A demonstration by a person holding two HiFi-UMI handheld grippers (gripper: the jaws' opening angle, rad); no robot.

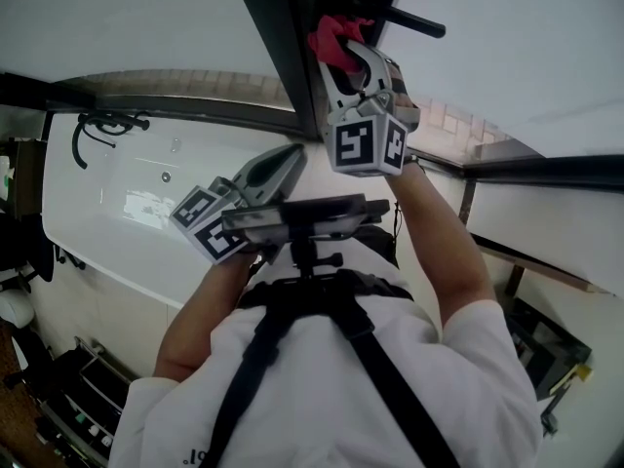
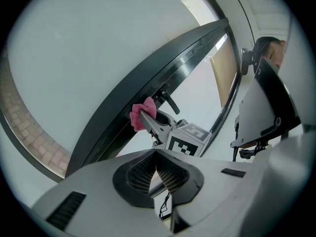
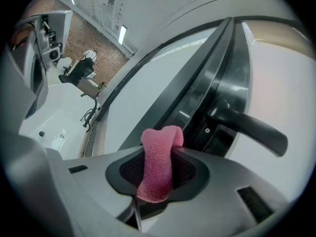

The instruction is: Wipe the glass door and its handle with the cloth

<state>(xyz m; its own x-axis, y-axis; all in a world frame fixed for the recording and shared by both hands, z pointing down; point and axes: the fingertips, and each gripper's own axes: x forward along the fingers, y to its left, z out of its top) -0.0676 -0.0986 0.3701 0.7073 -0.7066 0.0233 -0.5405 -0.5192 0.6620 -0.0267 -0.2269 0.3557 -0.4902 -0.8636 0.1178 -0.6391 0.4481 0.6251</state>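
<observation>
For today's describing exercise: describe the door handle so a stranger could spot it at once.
Follow the glass door's dark frame. The door handle is a black lever jutting from it, beside the pink cloth. Nothing else sticks out of the frame.

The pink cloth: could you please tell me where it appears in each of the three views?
Head view: pink cloth at top centre, in the right gripper.
Left gripper view: just left of centre, against the dark door frame.
Right gripper view: lower centre, clamped between the jaws.
Shared landmark: the black door handle, to the cloth's right in every view.
</observation>
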